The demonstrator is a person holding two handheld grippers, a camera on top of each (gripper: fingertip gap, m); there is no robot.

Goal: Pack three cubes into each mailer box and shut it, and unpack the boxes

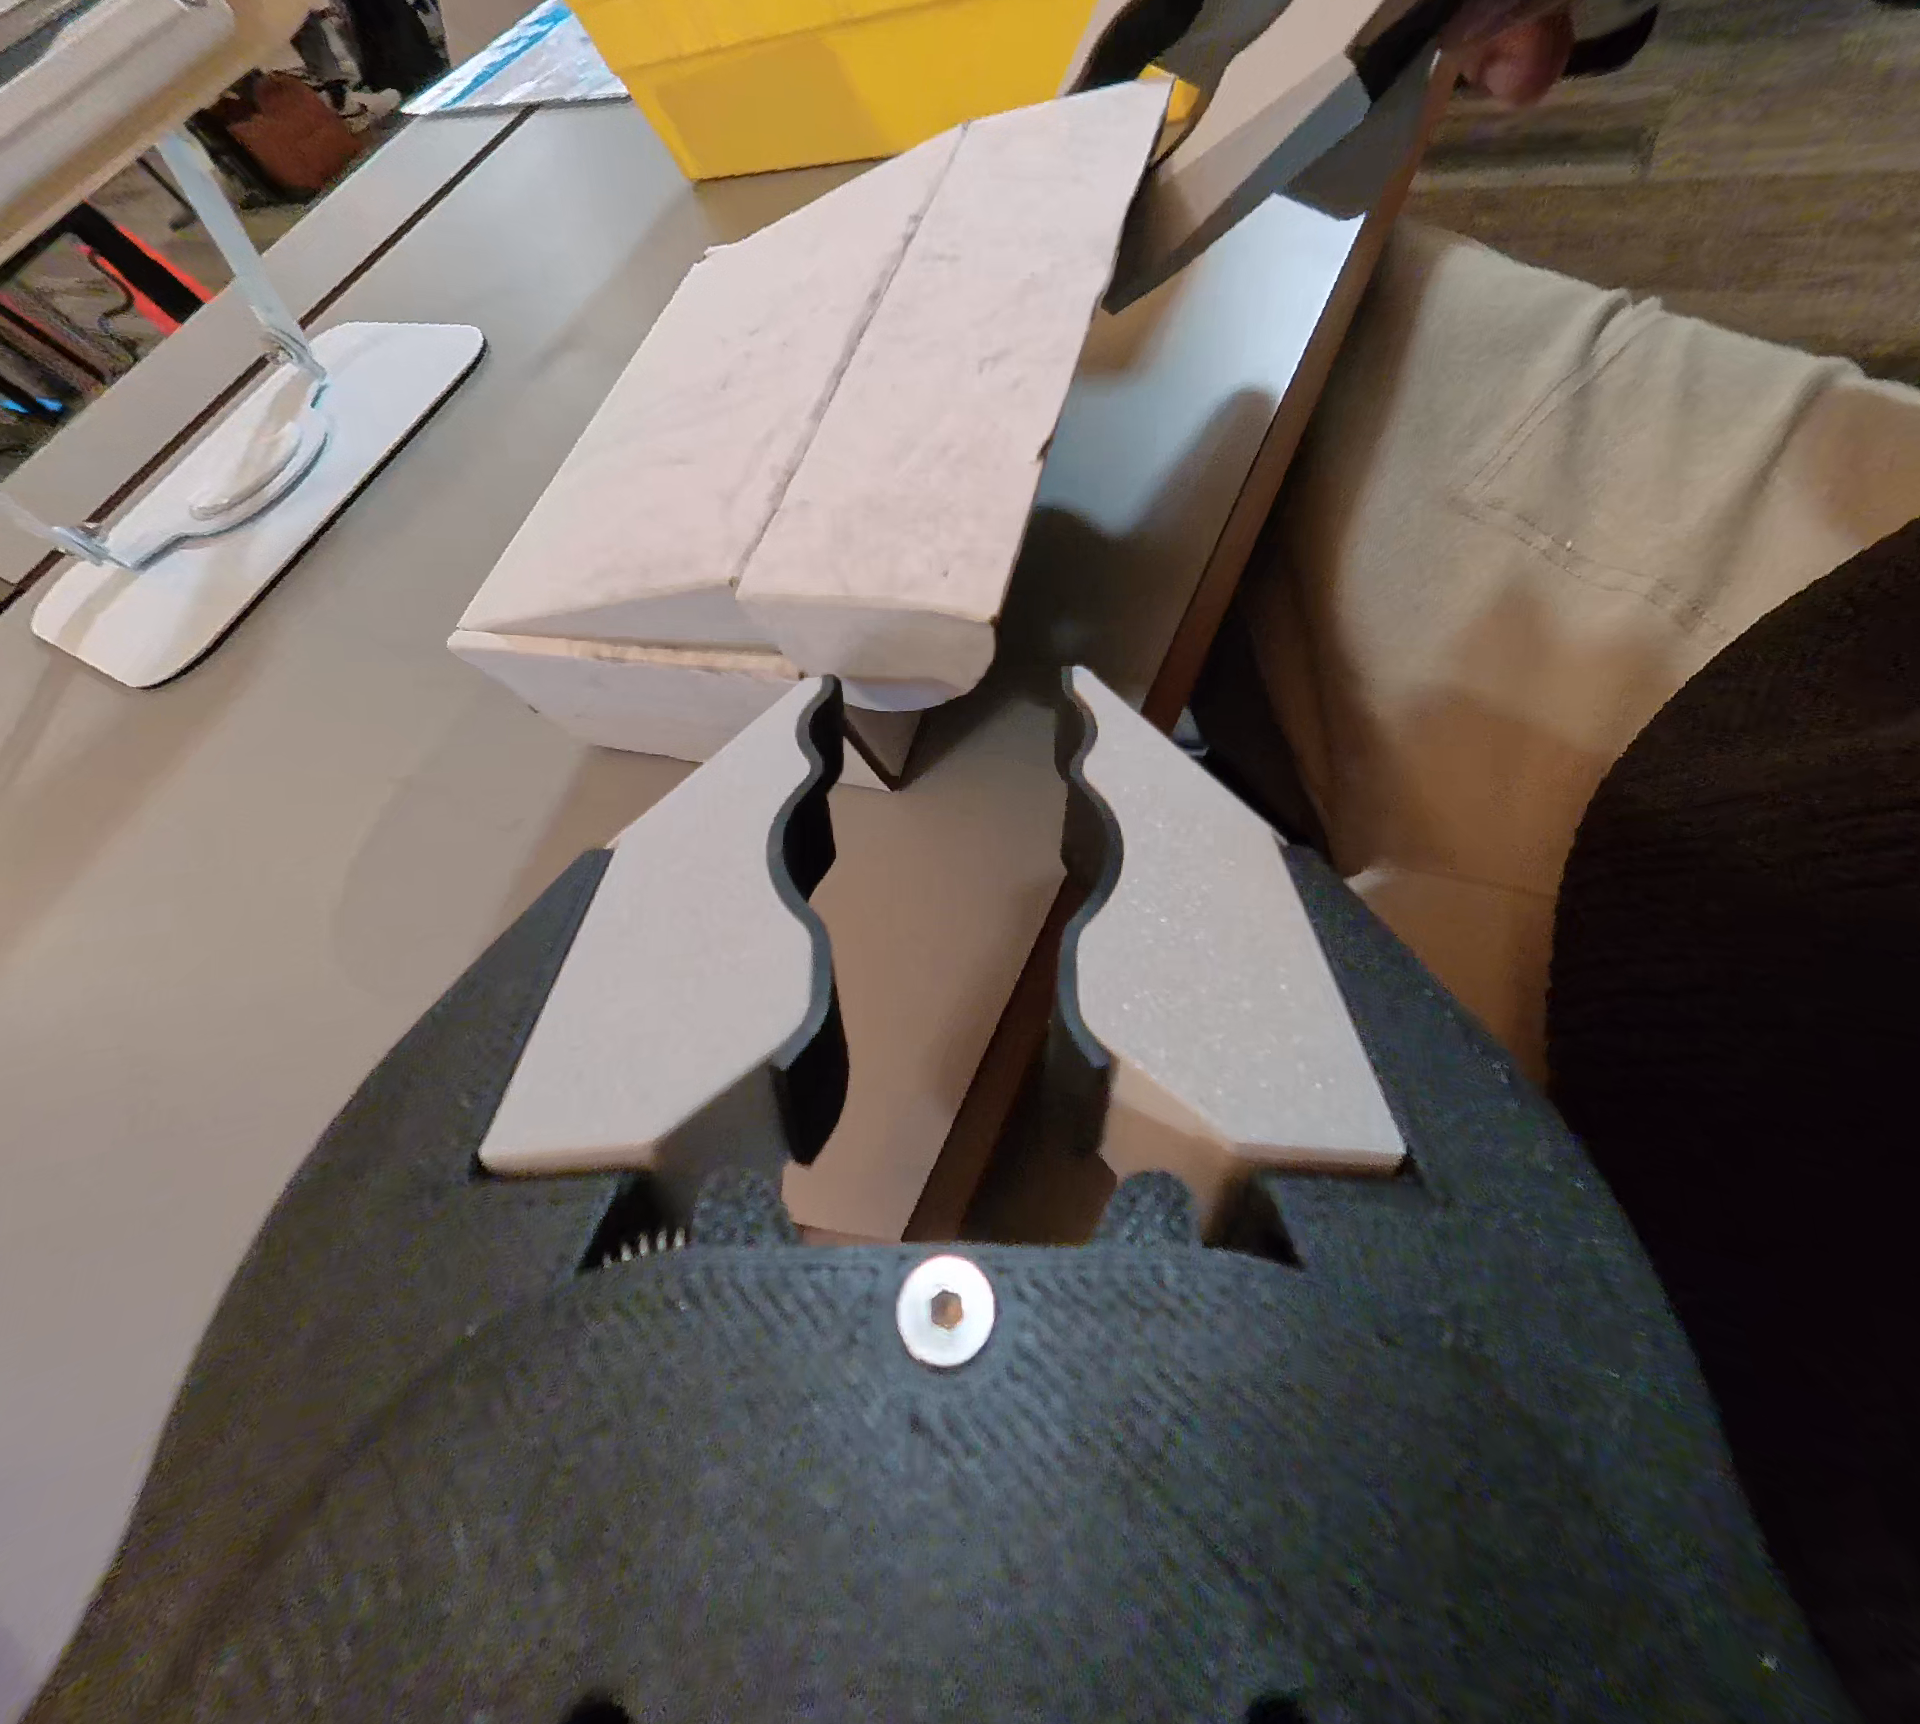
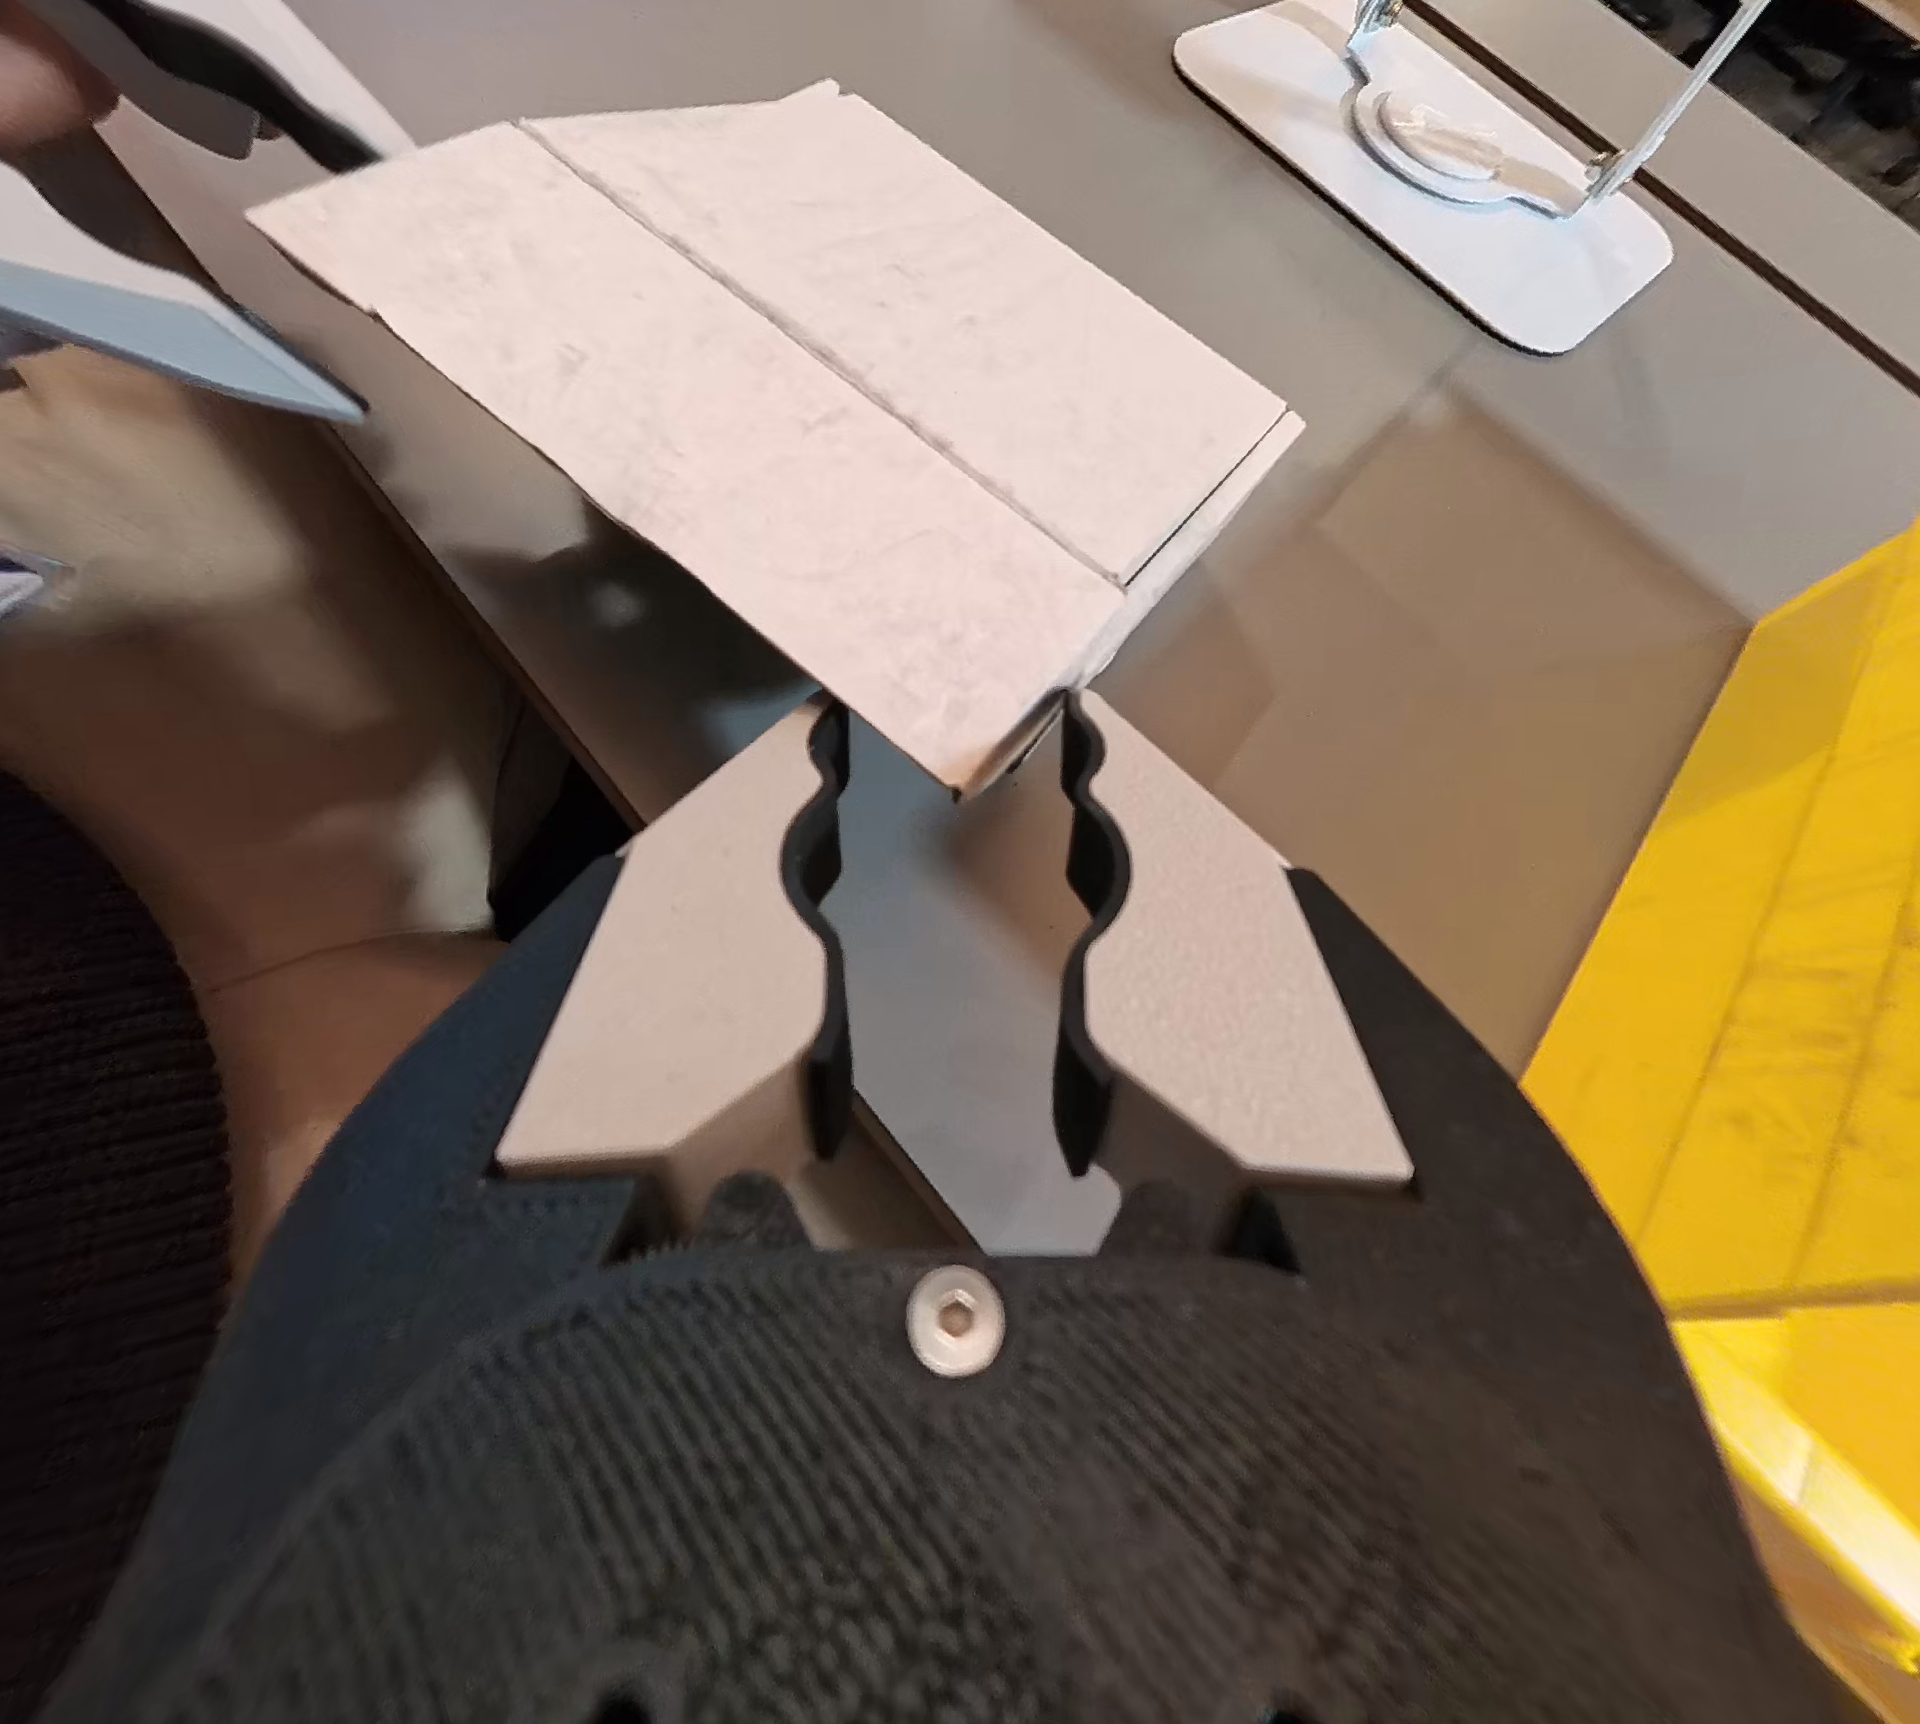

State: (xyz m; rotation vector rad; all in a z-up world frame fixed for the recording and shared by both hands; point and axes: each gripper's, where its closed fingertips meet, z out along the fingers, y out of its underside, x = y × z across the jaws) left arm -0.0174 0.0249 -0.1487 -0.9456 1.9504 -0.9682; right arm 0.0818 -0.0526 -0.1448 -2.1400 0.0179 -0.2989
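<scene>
- Mailer box (image 1: 769,469) lies dead ahead of my left tool (image 1: 945,708), long axis running away from it.
- Right tool (image 2: 945,718) at opposite front-flap corner.
- Both tools part-open, empty; contact probably nil, blurry.

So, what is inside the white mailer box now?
The inside cannot be seen. The lid covers the mailer box in both views, with its front flap raised slightly. Any cubes inside are hidden. Both grippers are open at its corners.

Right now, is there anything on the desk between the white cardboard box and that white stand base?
Nothing: in the right wrist view, bare grey desk separates the mailer box from the stand base.
</scene>
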